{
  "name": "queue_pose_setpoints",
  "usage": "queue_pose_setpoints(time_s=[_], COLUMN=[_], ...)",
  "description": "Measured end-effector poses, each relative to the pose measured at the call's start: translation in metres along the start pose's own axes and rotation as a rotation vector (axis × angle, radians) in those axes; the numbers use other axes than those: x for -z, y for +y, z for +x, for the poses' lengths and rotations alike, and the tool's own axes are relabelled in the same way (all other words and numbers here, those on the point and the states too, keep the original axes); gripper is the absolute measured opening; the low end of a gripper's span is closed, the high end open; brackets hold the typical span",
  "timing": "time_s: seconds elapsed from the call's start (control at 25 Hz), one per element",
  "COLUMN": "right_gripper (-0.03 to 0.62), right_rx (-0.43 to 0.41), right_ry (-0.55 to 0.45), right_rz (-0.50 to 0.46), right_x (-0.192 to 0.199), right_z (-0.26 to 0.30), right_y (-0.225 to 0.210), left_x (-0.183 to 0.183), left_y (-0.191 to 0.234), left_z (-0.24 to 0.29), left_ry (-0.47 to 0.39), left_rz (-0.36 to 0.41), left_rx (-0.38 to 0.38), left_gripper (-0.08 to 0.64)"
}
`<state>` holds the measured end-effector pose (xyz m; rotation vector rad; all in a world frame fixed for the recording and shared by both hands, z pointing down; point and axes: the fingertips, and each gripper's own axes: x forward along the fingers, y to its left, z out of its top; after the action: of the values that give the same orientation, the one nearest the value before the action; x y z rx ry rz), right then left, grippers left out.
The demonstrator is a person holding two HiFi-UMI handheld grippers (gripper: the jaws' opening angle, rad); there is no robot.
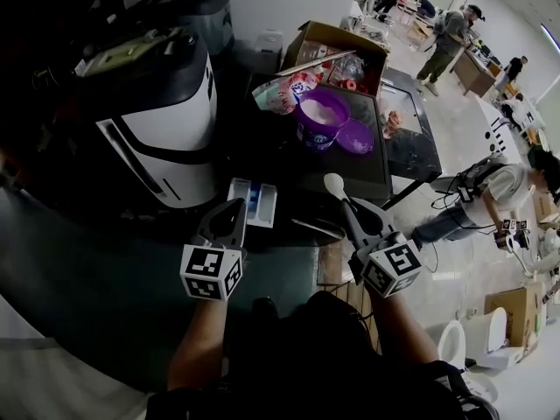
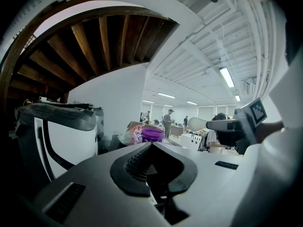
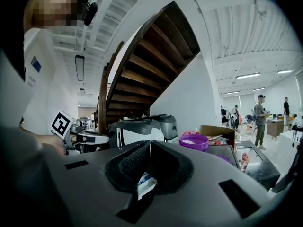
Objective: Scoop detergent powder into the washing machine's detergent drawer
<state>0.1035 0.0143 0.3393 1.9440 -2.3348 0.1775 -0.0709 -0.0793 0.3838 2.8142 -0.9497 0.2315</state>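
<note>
Right tool [image 1: 346, 208] is clamped on the handle of a white scoop [image 1: 333, 184], round bowl up, near the worktop's [image 1: 360, 173] front edge. Left tool [image 1: 234, 208] is closed w/ nothing in it, just beside the detergent drawer [image 1: 252, 201], which is white w/ a blue compartment. Purple powder tub [image 1: 321, 117] sits open further back, lid [image 1: 355, 136] beside it.

This is a large open indoor hall, like a test lab or workshop, not a home. Behind and above the white washing machine with a black top [image 1: 166, 121] rises a dark wooden staircase [image 3: 156, 65]. To the right of the machine a pale shiny floor [image 1: 455, 138] spreads out, with several standing people [image 1: 446, 33], a brown wooden desk [image 1: 477, 70], an open brown cardboard box [image 1: 337, 42] and a loose white toilet bowl [image 1: 468, 339]. High over the machine, long strip lights [image 2: 227, 77] run along a white ribbed ceiling.
</note>
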Motion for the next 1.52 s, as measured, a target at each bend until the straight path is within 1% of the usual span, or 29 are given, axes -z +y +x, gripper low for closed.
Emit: queue_pose_setpoints(time_s=[0.24, 0.4, 0.52, 0.72, 0.88, 1.04, 1.24, 1.4, 1.52], right_gripper=[0.02, 0.02, 0.02, 0.02, 0.02, 0.02, 0.02, 0.02, 0.02], right_rx=[-0.033, -0.051, -0.065, -0.093, -0.144, -0.199, -0.253, -0.265, -0.262], right_ry=[-0.019, -0.027, -0.033, -0.03, -0.024, -0.023, -0.011, -0.011, -0.001], right_rz=[0.024, 0.031, 0.034, 0.05, 0.055, 0.064, 0.044, 0.022, 0.0], right_x=[0.0, 0.003, 0.002, 0.0, 0.0, -0.003, -0.004, -0.009, -0.014], right_z=[0.021, 0.039, 0.053, 0.08, 0.103, 0.12, 0.135, 0.144, 0.153], right_y=[-0.012, -0.033, -0.059, -0.113, -0.153, -0.182, -0.205, -0.21, -0.206], left_x=[-0.004, -0.007, -0.013, -0.024, -0.032, -0.037, -0.046, -0.053, -0.06], left_y=[0.004, 0.008, 0.009, 0.006, 0.002, -0.005, -0.012, -0.003, 0.005], left_z=[0.02, 0.043, 0.068, 0.12, 0.158, 0.189, 0.209, 0.212, 0.214], left_ry=[0.01, 0.025, 0.037, 0.048, 0.056, 0.067, 0.064, 0.058, 0.038], left_rz=[0.014, 0.027, 0.03, 0.016, 0.015, 0.011, 0.028, 0.037, 0.048], left_rx=[-0.004, -0.022, -0.037, -0.064, -0.105, -0.142, -0.164, -0.182, -0.176], left_gripper=[0.006, 0.006, 0.006, 0.006, 0.006, 0.006, 0.006, 0.006, 0.006])
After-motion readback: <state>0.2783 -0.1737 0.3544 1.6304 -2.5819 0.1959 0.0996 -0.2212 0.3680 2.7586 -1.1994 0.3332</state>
